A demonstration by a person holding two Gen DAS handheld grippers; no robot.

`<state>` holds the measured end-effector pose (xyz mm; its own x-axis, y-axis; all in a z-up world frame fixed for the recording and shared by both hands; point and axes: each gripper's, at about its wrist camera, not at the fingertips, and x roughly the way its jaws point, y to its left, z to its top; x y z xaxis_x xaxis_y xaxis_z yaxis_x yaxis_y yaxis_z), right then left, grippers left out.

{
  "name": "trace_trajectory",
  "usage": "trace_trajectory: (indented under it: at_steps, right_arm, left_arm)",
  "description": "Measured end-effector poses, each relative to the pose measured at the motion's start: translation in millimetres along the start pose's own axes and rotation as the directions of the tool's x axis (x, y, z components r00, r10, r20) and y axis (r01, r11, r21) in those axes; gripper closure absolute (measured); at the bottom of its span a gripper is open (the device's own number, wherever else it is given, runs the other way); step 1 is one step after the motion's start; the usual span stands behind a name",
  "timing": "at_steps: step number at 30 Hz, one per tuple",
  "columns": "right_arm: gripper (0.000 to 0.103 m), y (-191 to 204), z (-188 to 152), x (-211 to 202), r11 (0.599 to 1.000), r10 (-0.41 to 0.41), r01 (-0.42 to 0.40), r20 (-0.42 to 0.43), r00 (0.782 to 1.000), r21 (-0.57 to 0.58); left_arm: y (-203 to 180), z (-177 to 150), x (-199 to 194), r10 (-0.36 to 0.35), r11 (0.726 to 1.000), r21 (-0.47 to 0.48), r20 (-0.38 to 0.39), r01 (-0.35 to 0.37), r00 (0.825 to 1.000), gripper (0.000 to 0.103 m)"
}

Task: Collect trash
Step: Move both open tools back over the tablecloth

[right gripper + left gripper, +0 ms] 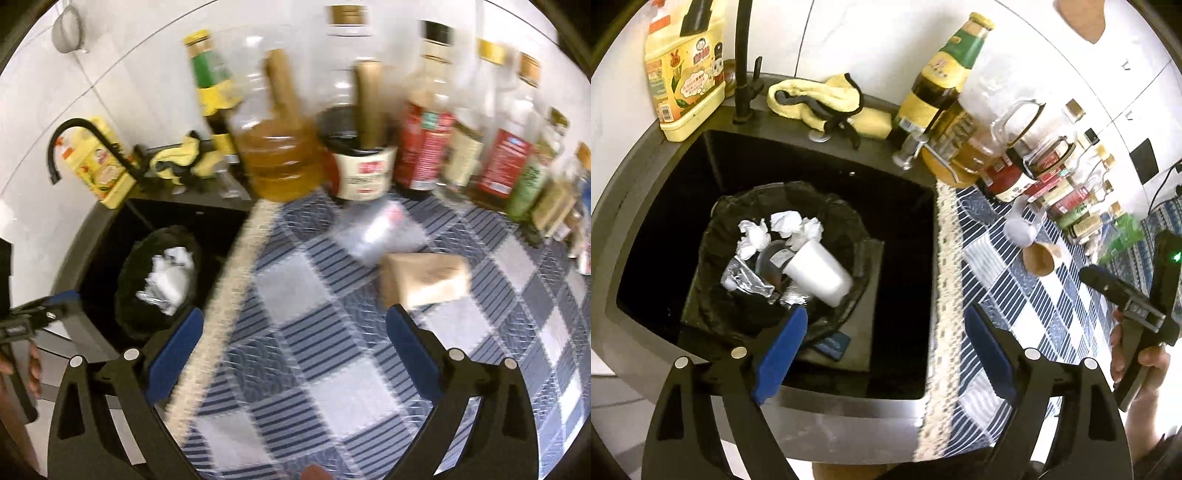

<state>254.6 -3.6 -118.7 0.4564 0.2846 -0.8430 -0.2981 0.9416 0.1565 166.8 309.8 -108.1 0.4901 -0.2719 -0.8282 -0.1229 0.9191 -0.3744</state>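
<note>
The trash bin [783, 258], lined with a black bag and sitting in the dark sink [897, 236] at the lower left of the left wrist view, already holds crumpled tissues [783, 225], a white cup [818, 273] and some foil. What seems left to collect lies on the bench [332, 369] under the blue checked cloth: a brown paper cup [424, 277] tipped on its side, and just beyond it a clear plastic wrapper [380, 232], blurred in the right wrist view. The right tool [295, 332] stands wide with nothing between its blue pads; the brown cup lies right of centre in that view, just past the right pad [402, 332] and outside the gap. Its long axis runs roughly left to right across the frame, mouth to the left, so it lies roughly along the line between the pads, not across it. The left tool [886, 332] is also spread wide and empty, hovering over the near edge of the sink with its left pad [783, 347] over the bin's rim; from there the brown cup [1039, 260] sits well off toward the right middle of the frame. So the right hand is plainly the nearer one. In my judgement the coming move calls for shifting the right tool rightward and forward, and probably turning it, so the pads close across the cup's narrow body. The bottles [424, 147] along the upper edge stand near and could be knocked.
</note>
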Motion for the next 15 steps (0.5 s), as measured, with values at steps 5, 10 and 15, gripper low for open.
trace_trajectory:
  at_steps: [5,10,15]
  right_arm:
    - [0.005,-51.6,-6.1,-3.8,0.999,-0.012,0.012,0.001,1.0,0.038]
    - [0.005,-91.9,-13.9,2.7,0.998,-0.008,0.008,-0.016,1.0,0.057]
    - [0.005,-112.5,-15.4,15.1,0.998,0.029,-0.028,-0.026,0.999,0.05]
  left_arm:
    - [-37.3,-10.8,4.6,0.014,1.0,0.0,0.004,-0.014,1.0,0.018]
    - [-79.4,-23.6,13.2,0.022,0.999,0.025,-0.011,-0.022,1.0,0.018]
    - [-113.0,-38.5,21.3,0.031,0.999,0.02,-0.011,-0.031,0.999,0.018]
